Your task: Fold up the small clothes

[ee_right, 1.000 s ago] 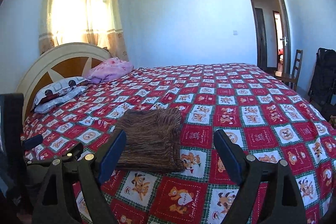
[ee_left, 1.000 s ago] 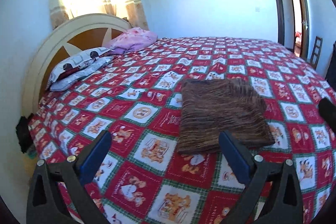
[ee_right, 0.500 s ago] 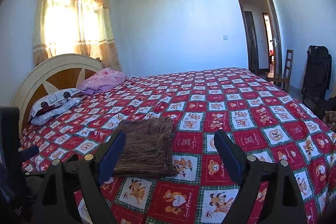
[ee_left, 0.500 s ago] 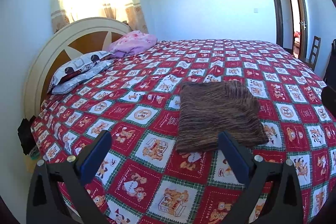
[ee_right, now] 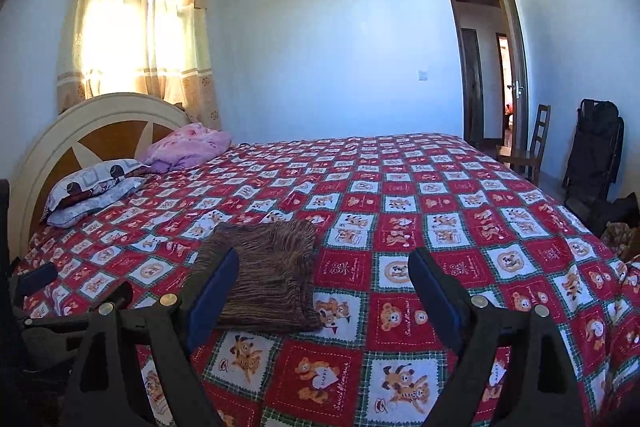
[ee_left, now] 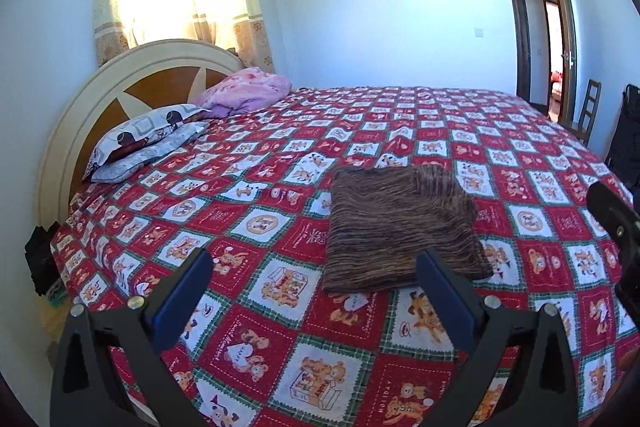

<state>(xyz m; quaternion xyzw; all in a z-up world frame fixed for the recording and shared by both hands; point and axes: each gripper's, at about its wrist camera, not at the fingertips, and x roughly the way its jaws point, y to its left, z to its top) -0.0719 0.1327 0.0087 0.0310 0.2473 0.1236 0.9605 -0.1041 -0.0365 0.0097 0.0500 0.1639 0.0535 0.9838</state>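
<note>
While both hand-held grippers hang over the bed's near edge, the left hand-held gripper and right hand-held gripper are spread wide, gripping nothing; the folded brown striped knit garment lies flat mid-frame on the red teddy-bear patchwork bedspread.

Sunlit curtained window, quilted bed, open door

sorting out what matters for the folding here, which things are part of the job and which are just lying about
Part of the job:
brown striped garment, folded on the bedspread
left gripper, open
right gripper, open

Just lying about:
pink blanket
pillows
wooden chair
black bag
</note>
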